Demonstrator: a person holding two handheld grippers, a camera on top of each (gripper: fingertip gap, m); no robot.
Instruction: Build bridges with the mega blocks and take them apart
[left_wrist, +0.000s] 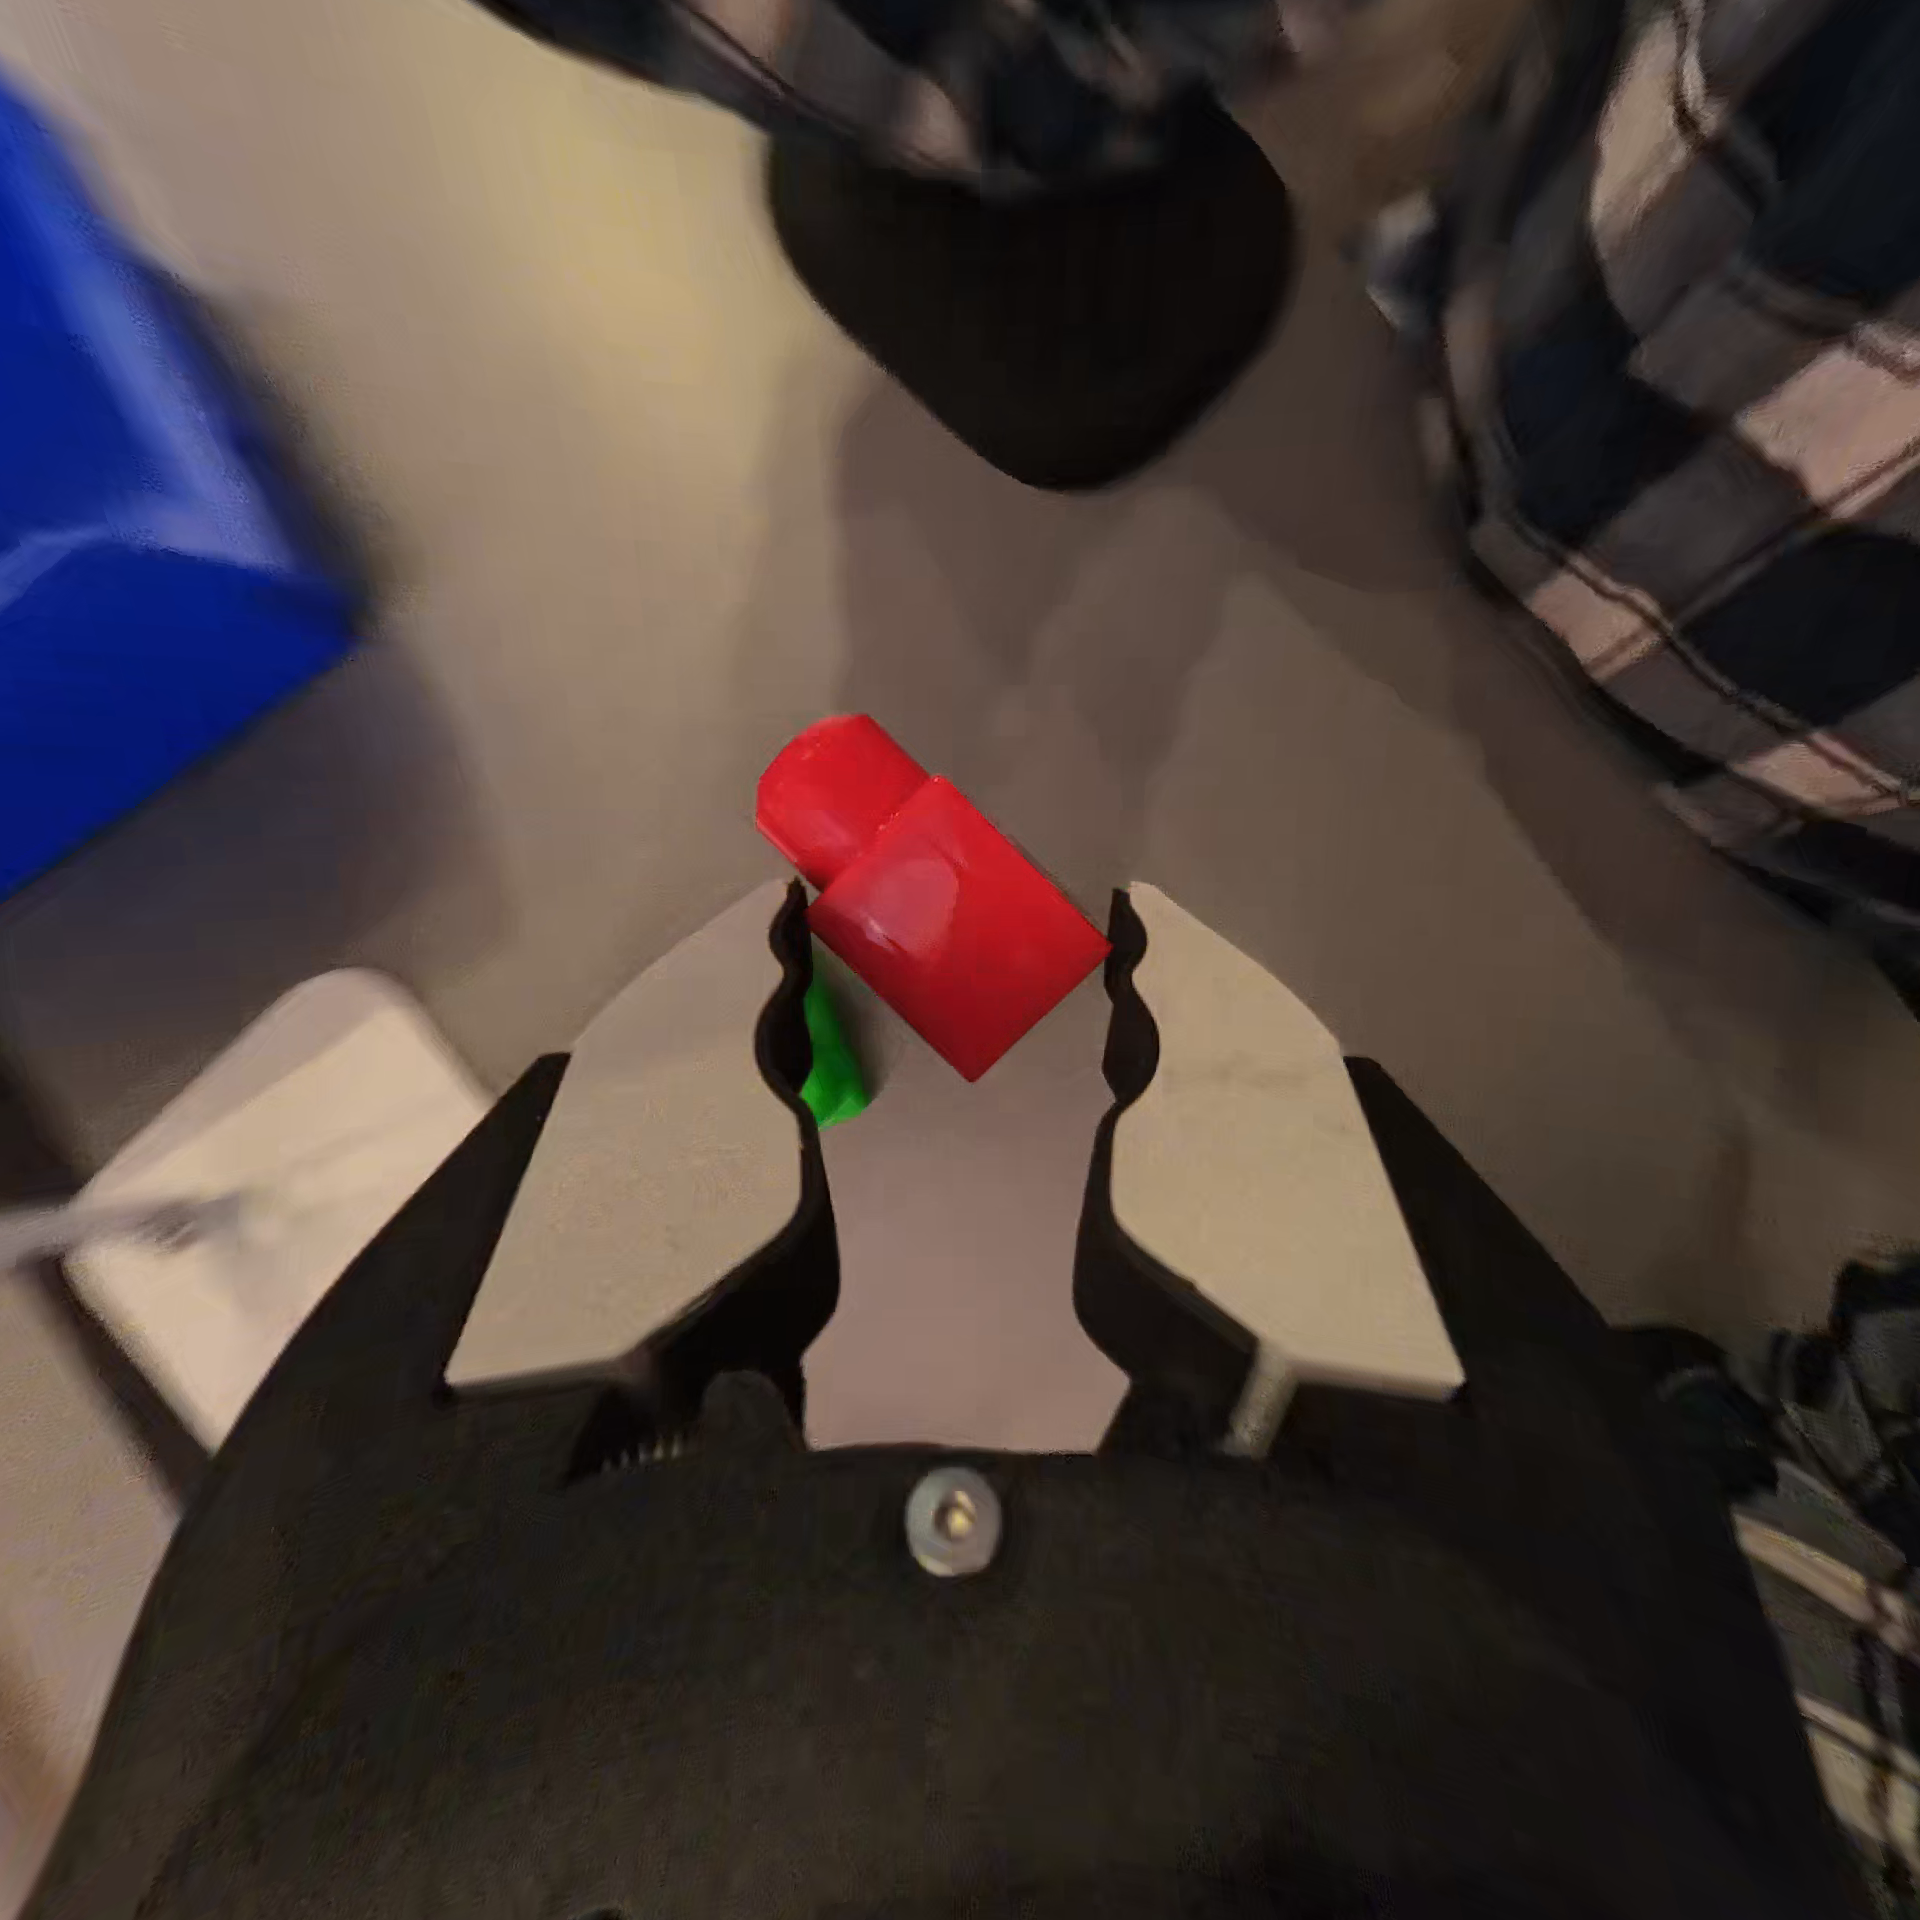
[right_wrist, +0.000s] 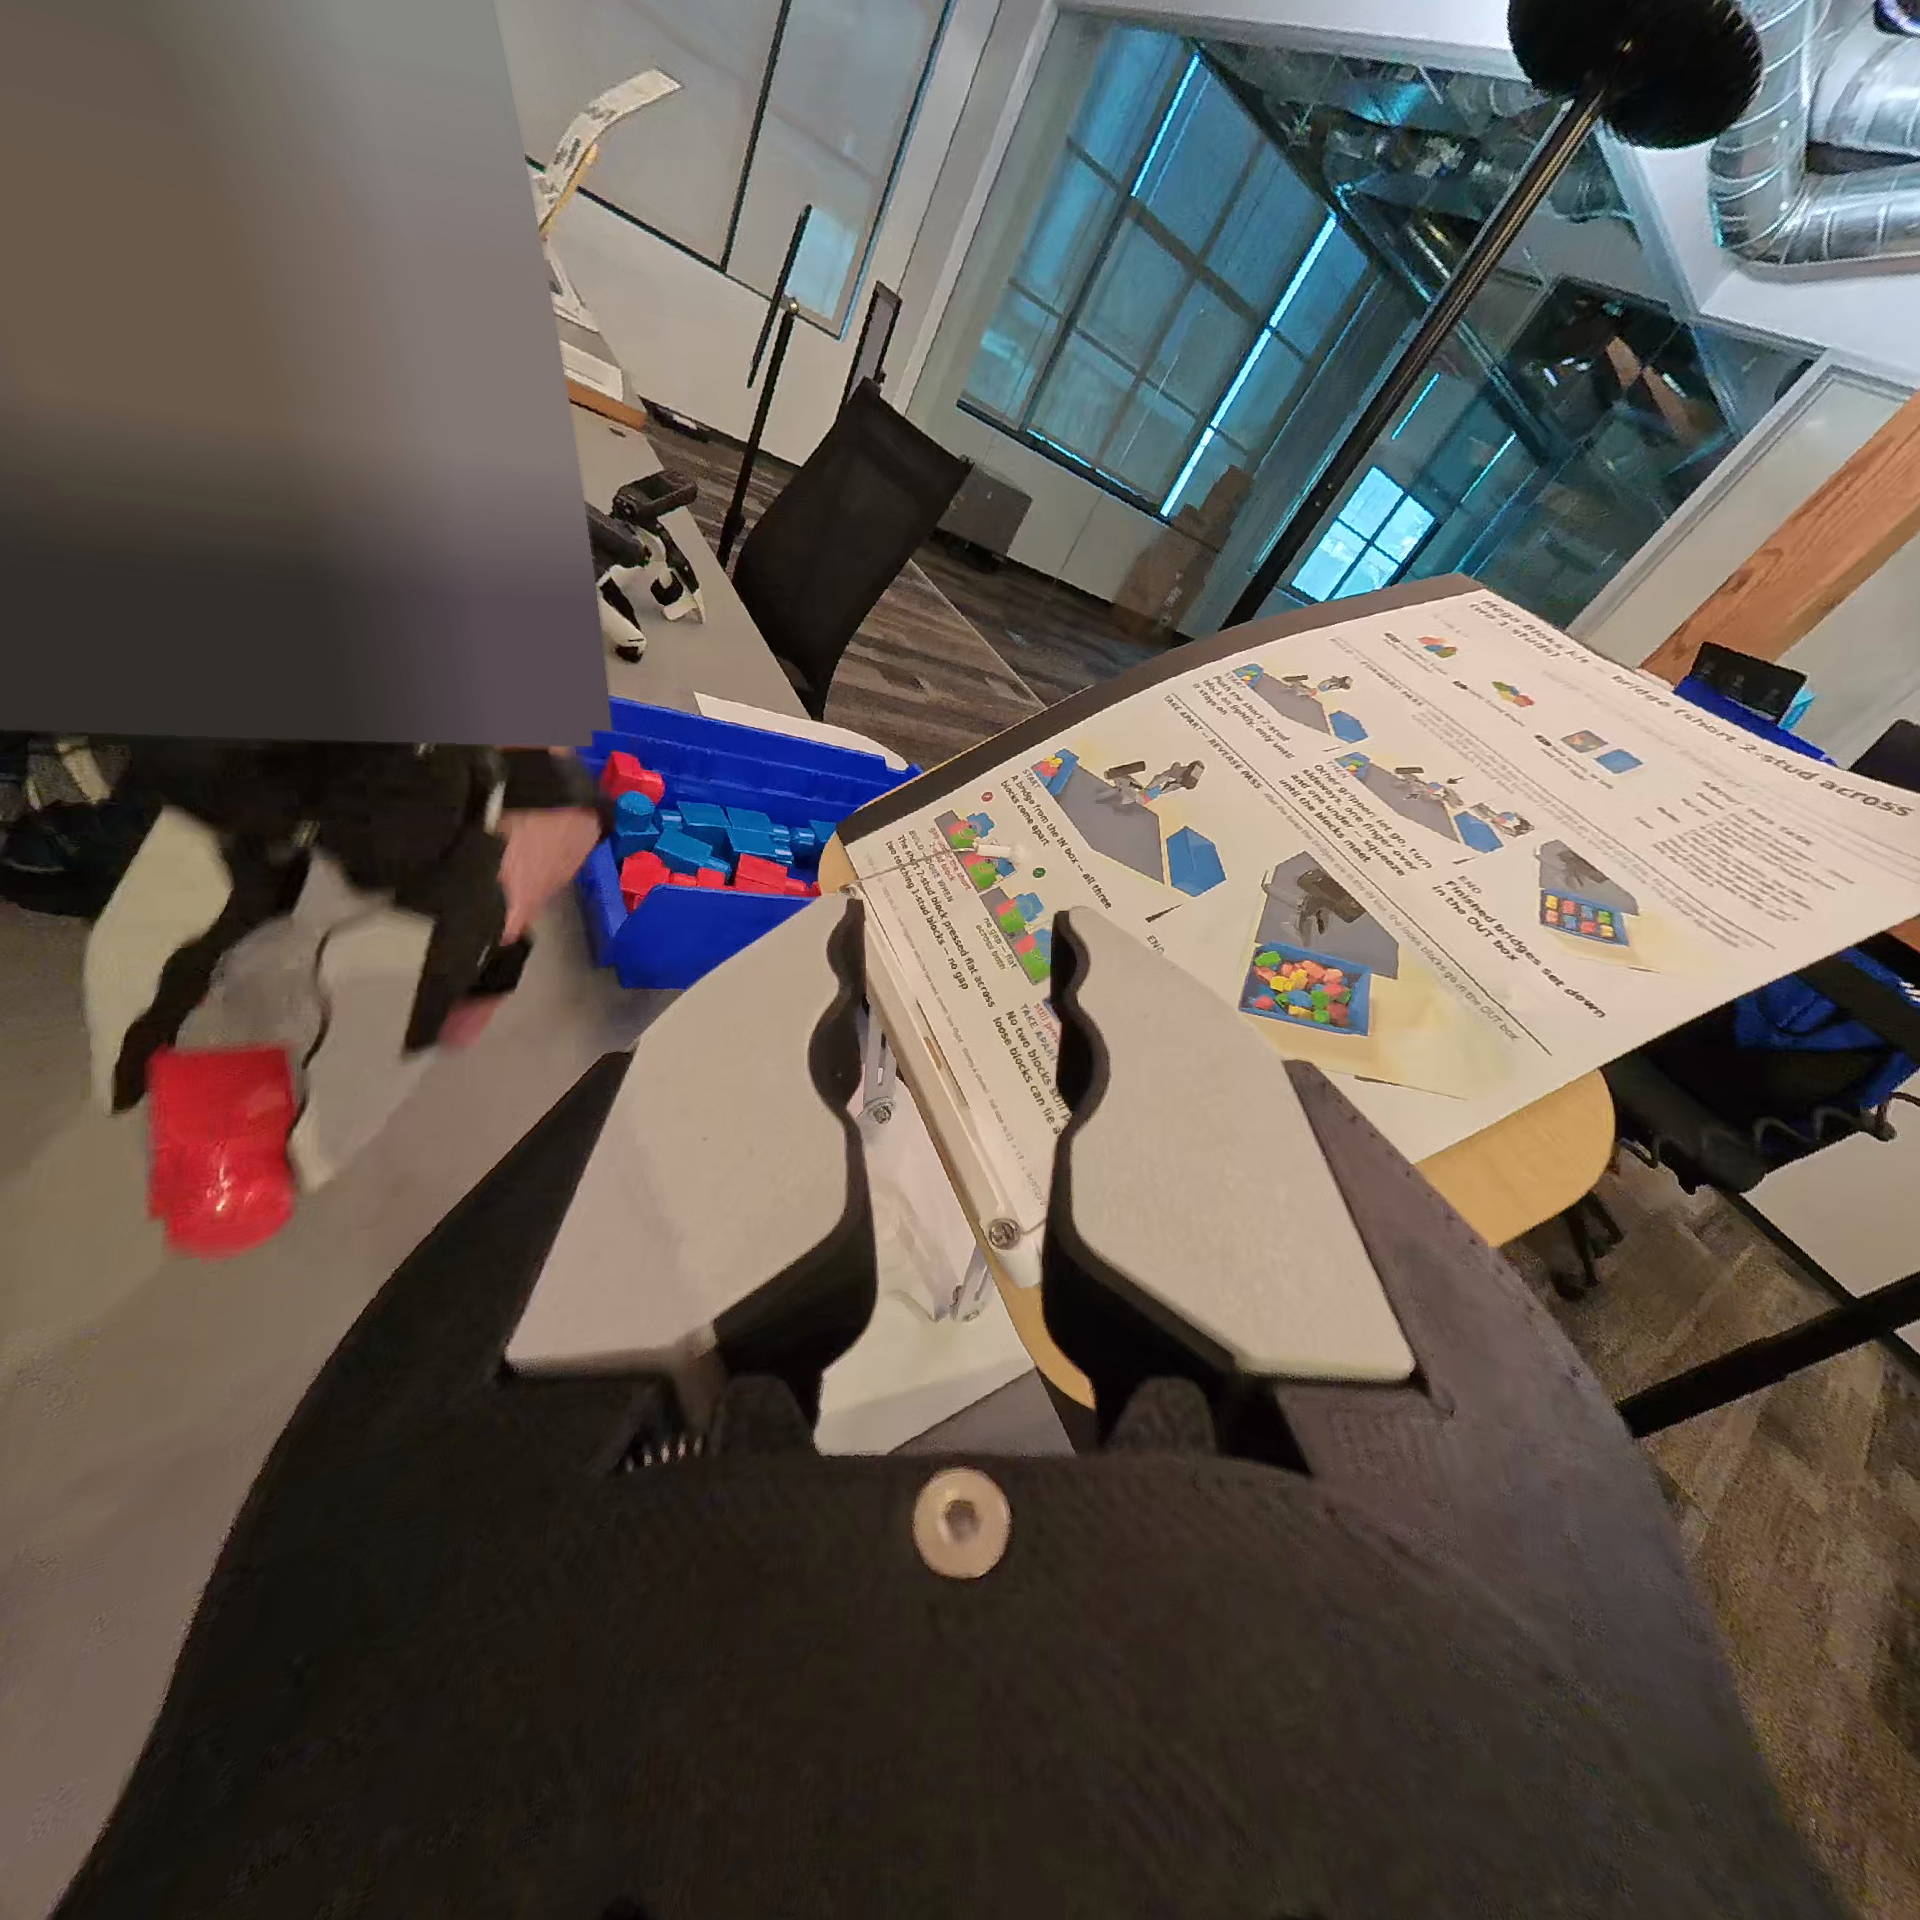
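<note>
My left gripper (left_wrist: 958, 891) is shut on a red single-stud block (left_wrist: 935, 925), which lies tilted across the fingertips with its stud pointing up and left. A sliver of green block (left_wrist: 831, 1070) shows under it by the left finger. In the right wrist view this gripper (right_wrist: 218, 1101) is blurred at the left, with the red block (right_wrist: 218, 1153) at its tips above the grey table (right_wrist: 208, 1403). My right gripper (right_wrist: 958, 920) is open and empty, raised in front of the tilted instruction board.
A blue bin (right_wrist: 675, 935) with blue and red blocks stands behind the left gripper and shows blurred at the left (left_wrist: 125, 520). An instruction sheet on a tilted board (right_wrist: 1351, 831) fills the right. A white object (left_wrist: 270, 1174) and a plaid sleeve (left_wrist: 1714, 416) are close. Some 25 cm of space lies between my two pairs of fingers.
</note>
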